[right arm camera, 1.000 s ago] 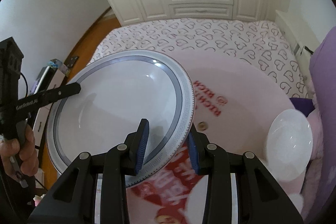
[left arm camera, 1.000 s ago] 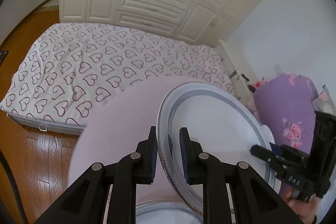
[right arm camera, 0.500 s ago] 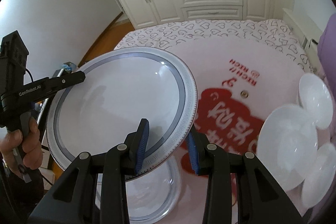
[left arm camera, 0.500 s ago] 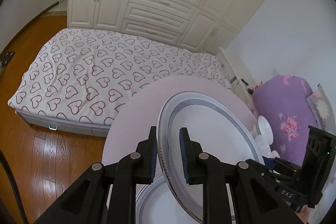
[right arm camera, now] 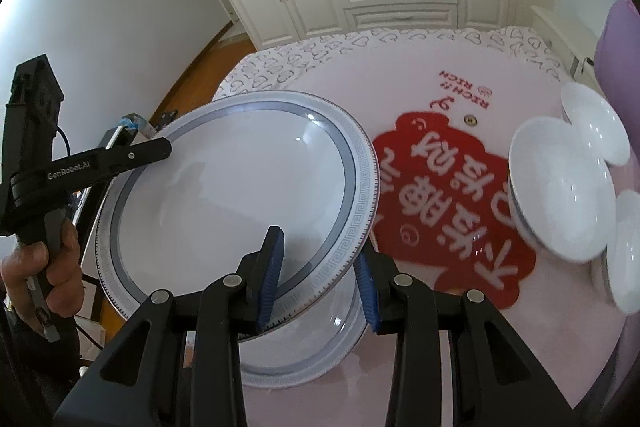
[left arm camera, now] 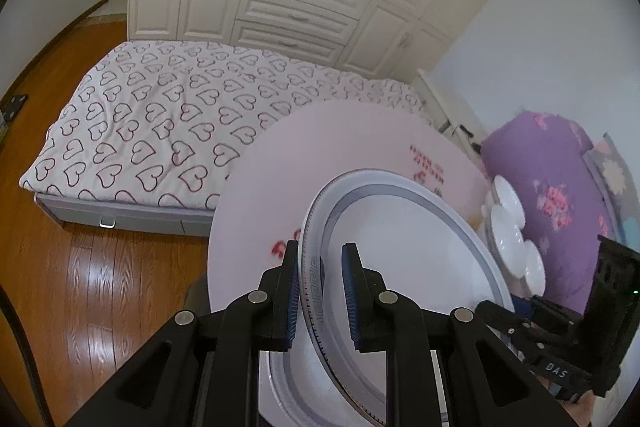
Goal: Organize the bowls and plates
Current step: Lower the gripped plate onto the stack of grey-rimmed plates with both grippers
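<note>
Both grippers are carrying one large grey-rimmed plate (right arm camera: 236, 195) over the near edge of the round pink tabletop (left arm camera: 320, 147), directly above a second matching plate (right arm camera: 320, 347) that is lying flat there and is being largely hidden by the lifted one. The left gripper (left arm camera: 320, 291) is clamping the plate's patterned rim between its blue pads; the right gripper (right arm camera: 318, 275) is gripping the opposite rim, though one pad is disappearing behind the plate's underside. A hand (right arm camera: 44, 267) is showing at the left edge, its arm cut off. Toward the tabletop's right edge, a cluster of small white dishes (right arm camera: 560, 183) is sitting blurred, their count hard to tell, beside a purple floral cushion (left arm camera: 560, 187). A heart-print bed (left arm camera: 160, 115) is lying beyond the tabletop. Compared with a second ago, more of the red printed emblem (right arm camera: 448, 203) is showing, and the lower plate and dishes are coming into view.
</note>
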The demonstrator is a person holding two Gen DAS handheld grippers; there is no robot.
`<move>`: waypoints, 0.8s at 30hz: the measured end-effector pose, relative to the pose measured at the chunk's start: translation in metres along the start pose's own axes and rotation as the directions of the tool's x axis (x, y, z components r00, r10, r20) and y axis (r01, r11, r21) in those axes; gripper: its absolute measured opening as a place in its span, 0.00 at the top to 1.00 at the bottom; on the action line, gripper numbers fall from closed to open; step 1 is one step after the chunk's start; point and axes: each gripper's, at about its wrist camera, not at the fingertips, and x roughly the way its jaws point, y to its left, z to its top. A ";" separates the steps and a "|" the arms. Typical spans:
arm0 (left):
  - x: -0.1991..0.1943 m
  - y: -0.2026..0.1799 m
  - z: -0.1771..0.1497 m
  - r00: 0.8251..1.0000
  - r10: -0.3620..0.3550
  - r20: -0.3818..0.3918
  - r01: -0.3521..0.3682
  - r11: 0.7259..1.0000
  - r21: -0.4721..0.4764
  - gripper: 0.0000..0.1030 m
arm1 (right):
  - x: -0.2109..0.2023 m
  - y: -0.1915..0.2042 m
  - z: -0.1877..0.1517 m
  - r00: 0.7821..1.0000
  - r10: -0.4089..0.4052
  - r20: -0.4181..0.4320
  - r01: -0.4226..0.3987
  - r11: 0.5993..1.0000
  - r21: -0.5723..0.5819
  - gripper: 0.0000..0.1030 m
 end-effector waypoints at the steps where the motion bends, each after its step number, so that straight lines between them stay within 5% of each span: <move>1: 0.002 -0.003 -0.001 1.000 0.007 -0.006 -0.007 1.000 0.004 0.85 | -0.001 0.002 -0.003 1.000 -0.003 -0.002 0.003 1.000 -0.003 0.65; 24: 0.059 -0.007 -0.030 0.991 0.078 -0.106 -0.072 0.996 0.054 0.85 | 0.022 0.007 -0.051 0.995 -0.068 -0.073 0.069 0.998 -0.001 0.65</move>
